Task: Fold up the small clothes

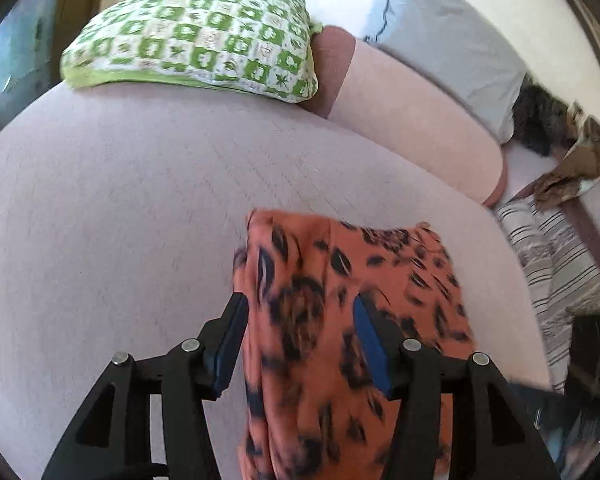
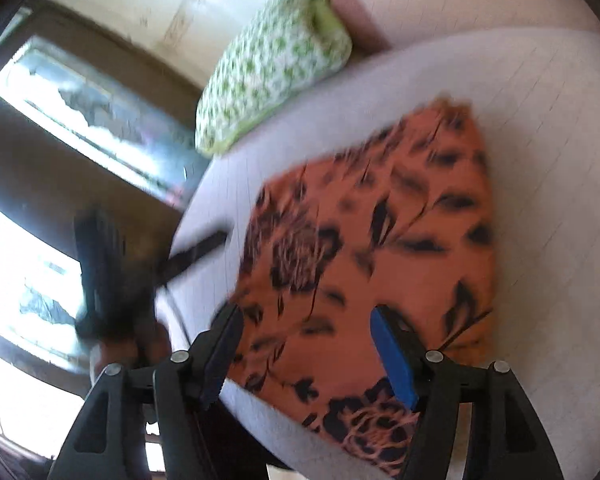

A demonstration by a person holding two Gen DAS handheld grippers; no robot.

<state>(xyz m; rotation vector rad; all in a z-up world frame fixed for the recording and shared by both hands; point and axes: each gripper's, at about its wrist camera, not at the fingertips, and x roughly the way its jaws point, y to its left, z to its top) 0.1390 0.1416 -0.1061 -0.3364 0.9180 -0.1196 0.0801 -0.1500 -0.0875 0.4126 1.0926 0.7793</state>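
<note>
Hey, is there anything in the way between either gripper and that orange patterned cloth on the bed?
Nothing visible. The orange cloth with dark floral print lies right between the open fingers of the left gripper, and the right gripper is open directly over it. The green-and-white checked pillow sits well behind.

Garment [image 1: 340, 320] is laid on sofa seat [image 1: 120, 200]. Pillow [image 1: 192, 40] is placed behind it, at far left; striped cloth [image 1: 552, 264] to the right.
</note>
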